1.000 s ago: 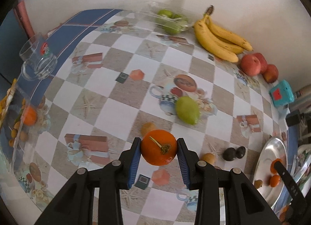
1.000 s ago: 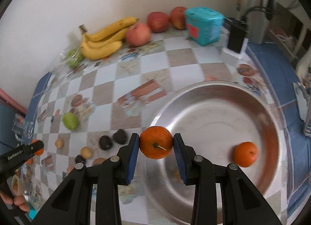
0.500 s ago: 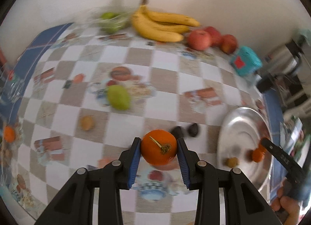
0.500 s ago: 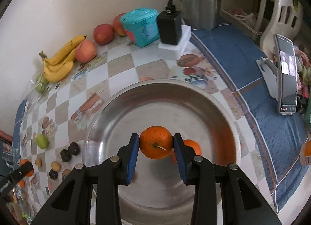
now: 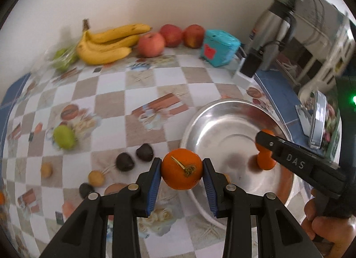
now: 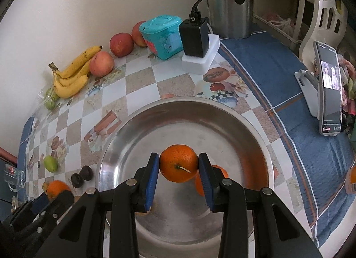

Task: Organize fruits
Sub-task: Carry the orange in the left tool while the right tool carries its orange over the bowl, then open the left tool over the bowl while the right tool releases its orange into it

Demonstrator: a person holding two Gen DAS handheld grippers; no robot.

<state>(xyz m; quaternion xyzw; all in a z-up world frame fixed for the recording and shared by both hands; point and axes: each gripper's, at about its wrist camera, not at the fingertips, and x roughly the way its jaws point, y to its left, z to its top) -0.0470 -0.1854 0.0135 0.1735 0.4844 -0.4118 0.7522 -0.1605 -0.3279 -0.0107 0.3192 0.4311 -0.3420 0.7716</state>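
My left gripper (image 5: 181, 169) is shut on an orange (image 5: 181, 169) and holds it above the table, just left of the steel bowl (image 5: 213, 120). My right gripper (image 6: 179, 165) is shut on another orange (image 6: 179, 162) above the middle of the bowl (image 6: 124, 137). A third orange (image 6: 220, 172) lies in the bowl, partly hidden behind my right gripper's fingers. In the left wrist view the right gripper (image 5: 264, 146) reaches over the bowl from the right. In the right wrist view the left gripper's orange (image 6: 56, 187) shows at the lower left.
Bananas (image 5: 106, 44), three apples (image 5: 151, 44), bagged green fruit (image 5: 63, 57) and a teal box (image 5: 219, 47) line the wall. A green fruit (image 5: 63, 136), two dark fruits (image 5: 134, 156) and small brown ones (image 5: 95, 177) lie left of the bowl. Kettle (image 6: 229, 2), charger (image 6: 194, 35), phone (image 6: 330, 88) stand right.
My left gripper has carried its orange right, up to the bowl's edge. My right gripper has moved with its orange further over the bowl's middle, beside the loose orange.
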